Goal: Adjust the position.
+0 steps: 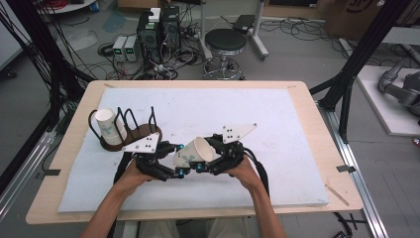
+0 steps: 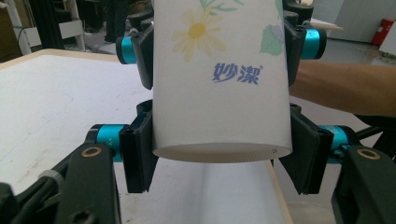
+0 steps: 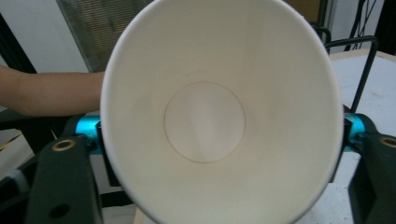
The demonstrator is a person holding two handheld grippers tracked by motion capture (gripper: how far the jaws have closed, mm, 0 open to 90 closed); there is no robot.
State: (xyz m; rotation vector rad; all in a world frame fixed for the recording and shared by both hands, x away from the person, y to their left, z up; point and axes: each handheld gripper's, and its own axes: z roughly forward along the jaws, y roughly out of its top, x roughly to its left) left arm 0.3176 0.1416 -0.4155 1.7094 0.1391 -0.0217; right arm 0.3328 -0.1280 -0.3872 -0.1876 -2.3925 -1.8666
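On white table [image 1: 277, 163], both tools clamp one empty paper cup [image 1: 193, 152].

The paper cup [image 2: 219, 88] carries blue Chinese characters "妙潔" under a printed daisy, and tiny "OK" near its bottom edge.

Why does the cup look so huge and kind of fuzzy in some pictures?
In the right gripper view the cup sits right at the lens, so it looks giant and soft-edged; in the left gripper view its print is sharp but the background blurs; the high view shows it small.
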